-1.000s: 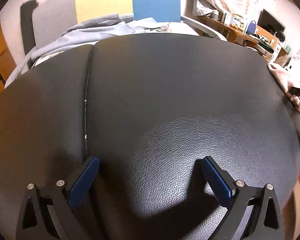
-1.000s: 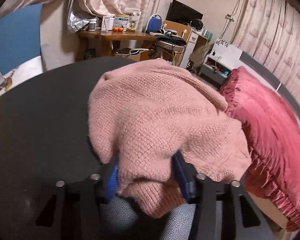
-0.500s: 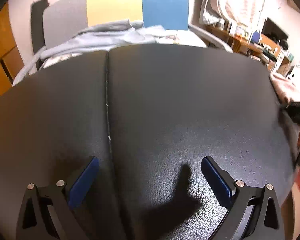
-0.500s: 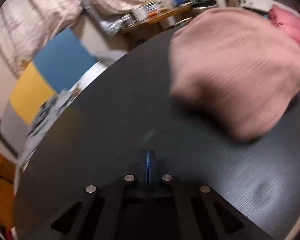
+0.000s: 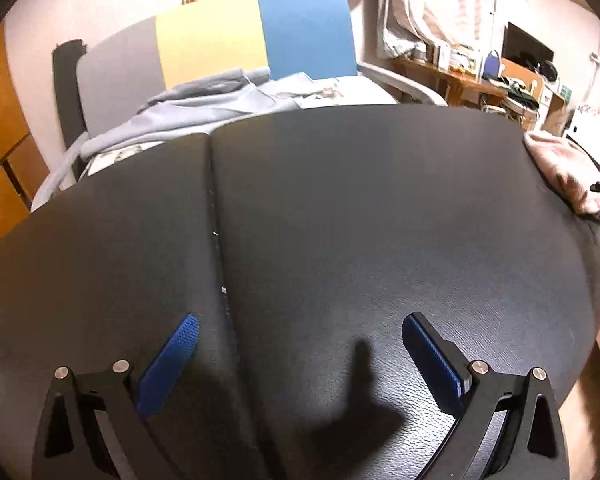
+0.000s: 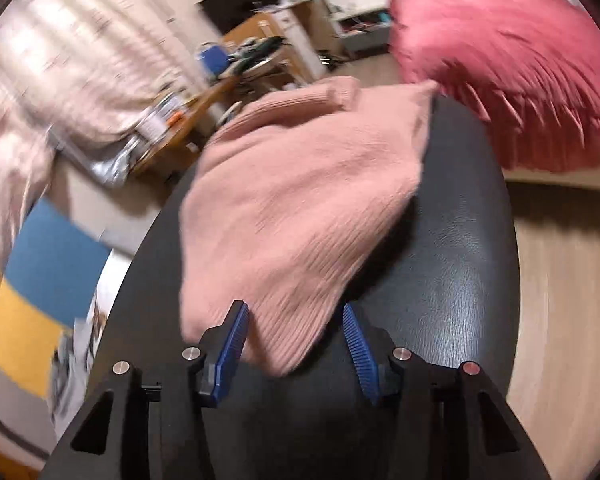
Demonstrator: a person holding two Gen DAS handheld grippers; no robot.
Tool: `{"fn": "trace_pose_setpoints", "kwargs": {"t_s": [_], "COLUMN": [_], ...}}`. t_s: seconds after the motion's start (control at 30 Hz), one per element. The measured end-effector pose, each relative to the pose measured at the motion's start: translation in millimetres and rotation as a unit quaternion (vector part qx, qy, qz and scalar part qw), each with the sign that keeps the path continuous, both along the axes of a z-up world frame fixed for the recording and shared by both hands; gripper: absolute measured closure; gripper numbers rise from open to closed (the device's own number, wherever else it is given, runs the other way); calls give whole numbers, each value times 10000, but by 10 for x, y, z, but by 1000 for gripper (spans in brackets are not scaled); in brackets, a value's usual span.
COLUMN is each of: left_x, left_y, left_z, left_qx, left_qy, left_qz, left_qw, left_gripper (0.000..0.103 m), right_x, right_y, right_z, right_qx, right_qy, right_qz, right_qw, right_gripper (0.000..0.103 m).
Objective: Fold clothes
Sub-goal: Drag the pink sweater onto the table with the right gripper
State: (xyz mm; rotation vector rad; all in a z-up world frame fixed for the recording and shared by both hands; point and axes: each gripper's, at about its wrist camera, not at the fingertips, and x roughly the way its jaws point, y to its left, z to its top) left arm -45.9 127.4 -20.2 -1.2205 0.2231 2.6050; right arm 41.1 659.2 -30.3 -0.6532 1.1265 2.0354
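Pink sweater [image 6: 296,216] lies bunched at the black table's [image 6: 452,248] far edge, its near corner between the opening right gripper's [image 6: 296,344] pads, unpinched; hem best grasped deeper, left gripper [image 5: 300,356] wide, empty.

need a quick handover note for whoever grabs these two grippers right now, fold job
Left gripper: open, empty, hovering over the bare black table.
Right gripper: jaws opening, a corner of the pink sweater lies between them; the pads do not look pressed on it.
Sweater: a bunched heap at the table's right end, partly over the far edge, near the red cushion.
Blue-grey garment: lies beyond the table's far edge by the chair, untouched.
Done: no neat fold shows.
Left: spread the sweater flat on the table, fold it, then probably the blue-grey garment.
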Motion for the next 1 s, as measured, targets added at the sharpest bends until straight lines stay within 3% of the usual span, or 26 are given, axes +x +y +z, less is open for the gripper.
{"fn": "trace_pose_setpoints", "kwargs": {"t_s": [0.1,0.17,0.23,0.33,0.47,0.73,0.87,1.0], "left_x": [15,24,21,4,4,-34,-271,-628], "left_y": [71,105,134,140,134,156,512,1248], "left_z": [-39,-42,-36,-27,-59,18,240,407], "left_qx": [-78,-132,-164,-147,-117,-12,-41,-240], "left_qy": [-70,-52,-38,-27,-85,-28,267,306], "left_qz": [-83,-122,-168,-157,-142,-167,-462,-1182], "left_qw": [9999,9998,9997,9998,9998,9999,9986,9922], "left_gripper": [0,0,0,0,0,0,0,0], "right_x": [-140,-208,-319,-497,-556,-691,-466,-276], "right_y": [117,165,188,-2,-457,-1176,-1422,-1667], "right_z": [-142,-159,-133,-38,-19,17,-118,-342], "right_qx": [-282,-219,-78,300,309,478,294,-73], "right_qy": [120,289,312,315,449,573,716,923], "right_qz": [50,176,456,1189,1855,2674,2902,3233], "right_qw": [9995,9992,9984,9920,9811,9607,9538,9417], "right_gripper": [53,70,93,95,95,95,95,95]}}
